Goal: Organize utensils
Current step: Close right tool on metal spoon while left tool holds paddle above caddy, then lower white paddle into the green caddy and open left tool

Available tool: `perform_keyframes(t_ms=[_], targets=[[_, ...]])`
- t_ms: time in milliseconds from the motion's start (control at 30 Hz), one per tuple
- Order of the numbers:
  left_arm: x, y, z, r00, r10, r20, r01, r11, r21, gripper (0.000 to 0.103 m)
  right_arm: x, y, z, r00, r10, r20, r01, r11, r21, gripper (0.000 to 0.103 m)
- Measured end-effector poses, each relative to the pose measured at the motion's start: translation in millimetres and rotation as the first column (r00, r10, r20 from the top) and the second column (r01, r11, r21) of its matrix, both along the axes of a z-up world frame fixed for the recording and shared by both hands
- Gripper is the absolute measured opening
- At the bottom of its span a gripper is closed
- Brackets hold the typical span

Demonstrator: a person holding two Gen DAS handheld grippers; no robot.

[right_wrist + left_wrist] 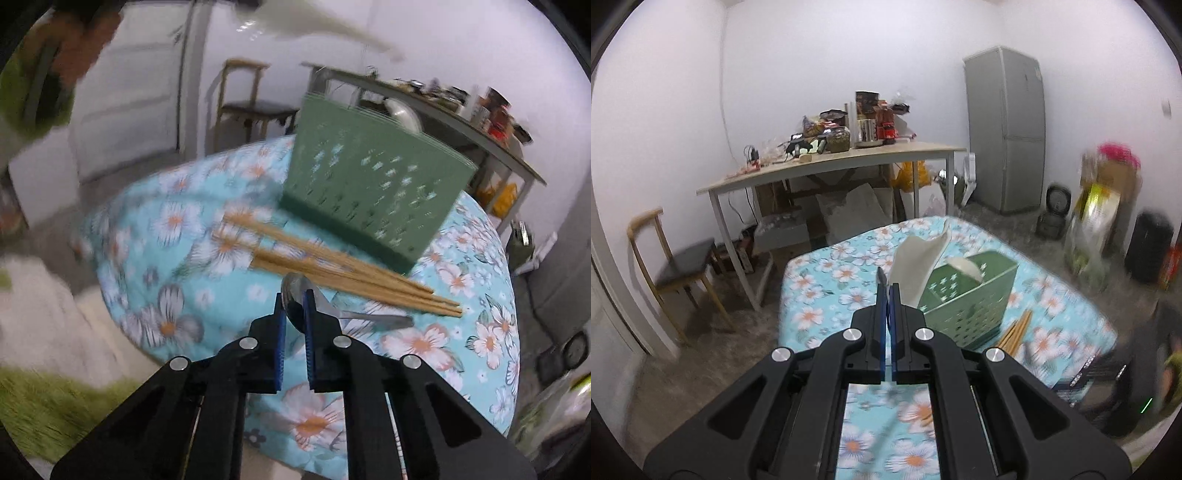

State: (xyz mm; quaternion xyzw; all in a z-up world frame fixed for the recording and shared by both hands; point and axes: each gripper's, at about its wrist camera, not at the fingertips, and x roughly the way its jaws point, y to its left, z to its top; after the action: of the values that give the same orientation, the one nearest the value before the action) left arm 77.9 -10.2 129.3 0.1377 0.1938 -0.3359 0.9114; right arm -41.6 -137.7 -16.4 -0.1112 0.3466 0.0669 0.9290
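The right gripper [294, 308], nearly closed, pinches the bowl of one metal spoon [299, 295] lying beside several wooden chopsticks [332, 269] and one green perforated plastic holder [369, 184], while the left gripper [888, 291], fully closed, holds one white ceramic spoon [916, 262].

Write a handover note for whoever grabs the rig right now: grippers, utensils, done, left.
Left gripper: shut on the white spoon, held up beside the green caddy.
Right gripper: jaws around the bowl of the metal spoon lying on the floral tablecloth; whether the pads press yet cannot be told.
Chopsticks: loose bundle on the cloth in front of the caddy.
Done: another white spoon is already in the caddy.
Left: drop in the held white spoon, lift and place the metal spoon, then the chopsticks.
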Motion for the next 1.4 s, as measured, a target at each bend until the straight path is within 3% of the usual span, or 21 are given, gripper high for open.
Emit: perform_keyframes(t_ms=[200,433,567,700,933,1100,1267,1333,1400], targets=[[-3.6,-4.3,4.4,0.997,-0.040,0.073,0.022,0.972,0.233,0.001,4.1,-37.1,29.5,0.993,-0.100,0.060,0.088,0.980,0.178,0.005],[9.6,-13.6,0.8,0.995,-0.082,0.056,0.051,0.907,0.417,0.001,6.0,-55.6,37.7,0.986,-0.145,0.084,0.121,0.963,0.240,0.004],[23.9,-28.9,-5.9,0.991,-0.132,0.003,0.111,0.848,0.518,0.001,6.7,-61.4,38.9,0.982,-0.161,0.095,0.131,0.957,0.260,0.004],[44.3,-44.1,-5.7,0.991,-0.123,-0.047,0.128,0.806,0.577,0.001,5.7,-65.7,38.8,0.979,-0.173,0.108,0.137,0.950,0.279,0.004],[46.5,-71.7,-4.8,0.984,-0.176,-0.033,0.148,0.697,0.701,0.001,4.3,-75.8,38.3,0.974,-0.192,0.122,0.145,0.938,0.316,0.004],[49.5,-89.1,-9.2,0.980,-0.194,-0.044,0.161,0.644,0.748,0.001,6.3,-79.7,38.6,0.973,-0.193,0.130,0.142,0.934,0.327,0.004],[55.6,-101.5,-11.0,0.977,-0.197,-0.077,0.184,0.614,0.767,0.001,4.8,-81.9,39.4,0.971,-0.200,0.135,0.145,0.931,0.334,0.004],[58.4,-105.1,-9.2,0.977,-0.194,-0.087,0.190,0.618,0.763,0.003,4.6,-83.8,39.7,0.969,-0.204,0.136,0.148,0.929,0.340,0.004],[62.6,-108.9,-3.8,0.978,-0.187,-0.090,0.192,0.645,0.740,0.005,4.3,-84.9,39.9,0.969,-0.207,0.137,0.149,0.927,0.344,0.004]])
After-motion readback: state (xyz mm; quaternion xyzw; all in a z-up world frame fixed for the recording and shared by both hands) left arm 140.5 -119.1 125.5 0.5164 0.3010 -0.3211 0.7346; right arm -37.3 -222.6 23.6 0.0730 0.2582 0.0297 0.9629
